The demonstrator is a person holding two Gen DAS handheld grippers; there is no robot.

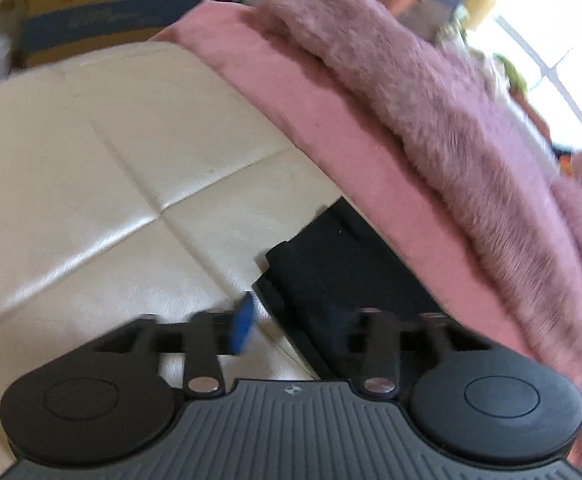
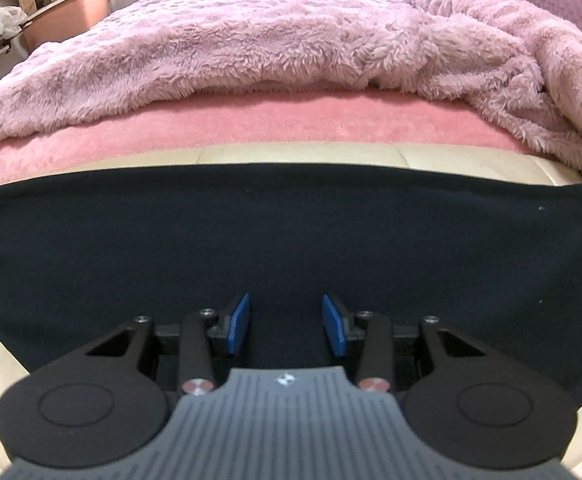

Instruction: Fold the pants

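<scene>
Black pants (image 2: 283,236) lie flat as a wide dark band on a cream quilted leather surface (image 1: 103,168), which looks like a padded bench at the foot of a bed; what it is exactly cannot be told. In the right wrist view the fabric is smooth and fills the middle of the picture from side to side, and its far edge runs straight, with a narrow cream strip showing behind it. Beyond that strip comes a pink sheet (image 2: 291,120), and on it a fluffy pink blanket (image 2: 251,40) that is bunched up on the right.

The right hand-held gripper (image 2: 287,324) hovers low over the near part of the pants. Its two blue pads (image 2: 239,324) stand clearly apart, with only dark cloth seen between them and nothing held.

The left wrist view is blurred. The left hand-held gripper (image 1: 291,328) is above the corner of the pants (image 1: 331,280), where the dark cloth ends on the cream leather, just beside the pink sheet (image 1: 291,100). One blue pad (image 1: 243,328) is visible on the left side; the other one is lost against the black fabric, so I cannot tell how far this gripper stands apart. A cardboard box (image 1: 91,12) is in the background
</scene>
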